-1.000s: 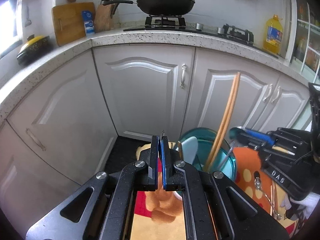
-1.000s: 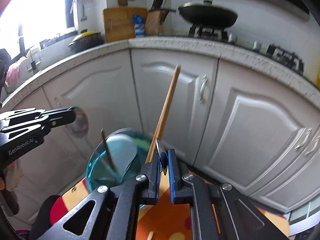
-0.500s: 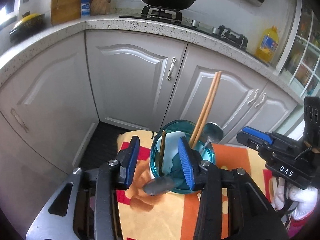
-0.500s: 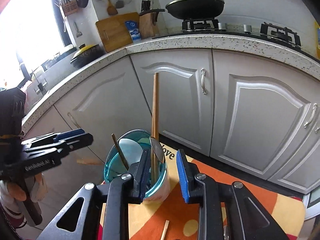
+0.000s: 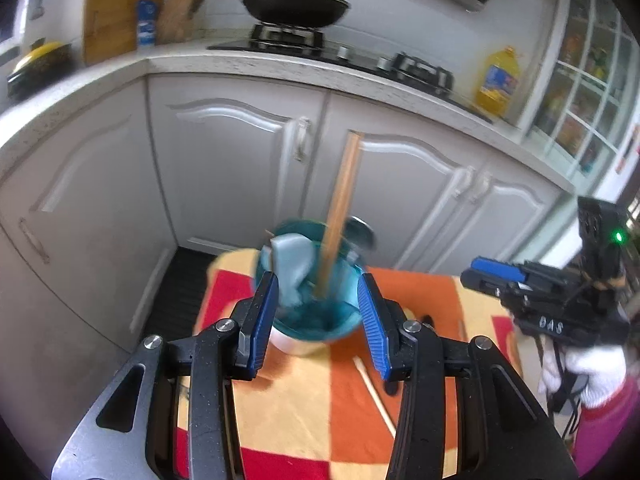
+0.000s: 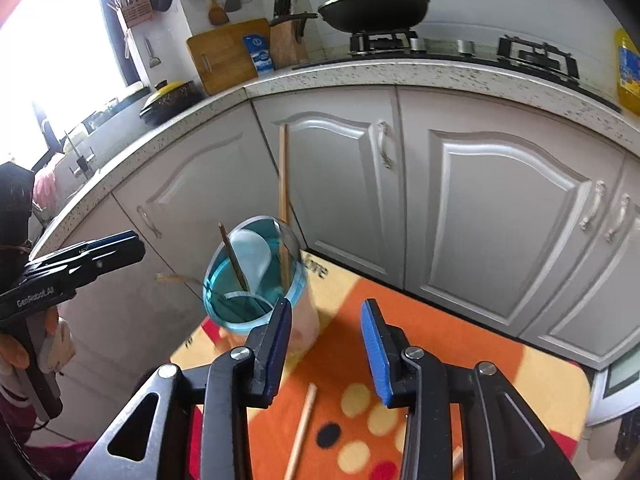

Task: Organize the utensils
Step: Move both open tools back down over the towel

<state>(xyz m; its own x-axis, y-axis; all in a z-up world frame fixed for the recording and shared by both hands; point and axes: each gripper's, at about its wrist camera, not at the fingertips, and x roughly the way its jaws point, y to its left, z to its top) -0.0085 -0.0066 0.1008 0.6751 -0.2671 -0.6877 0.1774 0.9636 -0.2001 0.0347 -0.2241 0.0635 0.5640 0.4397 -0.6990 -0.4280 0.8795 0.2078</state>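
Observation:
A blue-rimmed utensil cup (image 5: 312,312) (image 6: 256,280) stands on the orange patterned cloth (image 5: 320,412). It holds long wooden chopsticks (image 5: 340,212) (image 6: 283,200), a white spoon (image 6: 252,256), a metal spoon (image 5: 360,230) and a thin dark stick (image 6: 234,258). My left gripper (image 5: 318,318) is open and empty, its jaws on either side of the cup. My right gripper (image 6: 326,344) is open and empty, just right of the cup. A loose chopstick (image 5: 374,396) (image 6: 300,432) lies on the cloth.
White cabinet doors (image 6: 480,216) stand behind the small table. The counter carries a stove with a black pan (image 6: 374,6), a cutting board (image 6: 224,56) and a yellow oil bottle (image 5: 496,78). The other gripper shows at each view's side (image 5: 536,296) (image 6: 76,268).
Both grippers went from shut to wide open and let their utensils drop into the cup. Both have drawn back a little from it.

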